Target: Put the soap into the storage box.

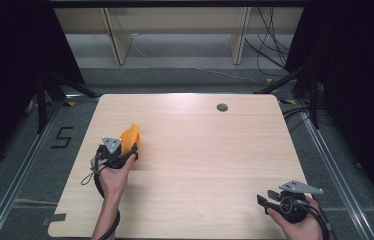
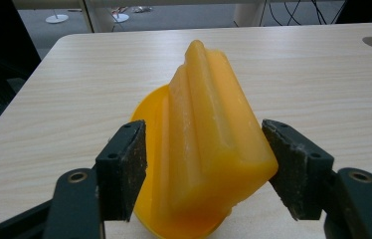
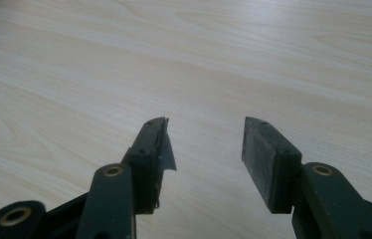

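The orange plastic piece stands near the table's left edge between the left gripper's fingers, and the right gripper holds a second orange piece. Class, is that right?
Not quite. The orange plastic piece does stand between the left gripper's fingers, near the table's left edge, but the right gripper holds nothing: the right gripper view shows its fingers apart over bare wood.

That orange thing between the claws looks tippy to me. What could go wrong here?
The orange piece stands tilted on its round base between the left gripper's open jaws, with a gap at each pad. A nudge from either pad as the hand draws back could tip it or slide it across the table. The right gripper rests far off, open and empty, too distant to steady it.
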Action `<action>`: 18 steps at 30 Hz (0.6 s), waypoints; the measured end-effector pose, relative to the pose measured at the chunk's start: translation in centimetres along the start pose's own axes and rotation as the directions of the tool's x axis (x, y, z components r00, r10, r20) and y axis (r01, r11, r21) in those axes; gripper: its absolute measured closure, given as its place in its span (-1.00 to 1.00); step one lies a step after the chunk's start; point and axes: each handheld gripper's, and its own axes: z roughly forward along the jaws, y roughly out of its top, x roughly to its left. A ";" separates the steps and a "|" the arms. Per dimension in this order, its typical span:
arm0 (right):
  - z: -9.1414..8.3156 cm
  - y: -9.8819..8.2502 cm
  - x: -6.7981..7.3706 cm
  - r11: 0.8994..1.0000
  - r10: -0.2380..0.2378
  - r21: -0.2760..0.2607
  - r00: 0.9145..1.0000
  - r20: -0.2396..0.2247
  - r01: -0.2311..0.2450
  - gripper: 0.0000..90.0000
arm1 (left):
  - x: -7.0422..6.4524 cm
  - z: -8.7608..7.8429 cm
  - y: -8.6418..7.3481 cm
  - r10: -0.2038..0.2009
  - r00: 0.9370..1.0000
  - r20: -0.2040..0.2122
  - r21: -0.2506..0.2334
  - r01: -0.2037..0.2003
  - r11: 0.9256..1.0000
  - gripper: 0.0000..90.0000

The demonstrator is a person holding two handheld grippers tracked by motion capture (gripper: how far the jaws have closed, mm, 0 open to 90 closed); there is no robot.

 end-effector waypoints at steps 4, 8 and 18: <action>0.0 0.0 0.0 1.000 0.000 0.001 1.000 0.000 0.000 0.18 | -0.1 -0.2 0.1 0.003 1.000 0.003 -0.012 -0.003 1.000 -0.21; 0.0 0.0 0.0 1.000 -0.007 -0.005 1.000 0.000 0.007 0.18 | -0.1 -0.6 0.1 0.009 1.000 0.003 -0.013 -0.009 1.000 -0.22; 0.1 0.1 -0.3 0.999 -0.043 -0.018 0.999 0.001 0.043 0.18 | -0.8 -3.0 0.1 0.040 0.999 0.021 -0.044 -0.039 0.998 -0.23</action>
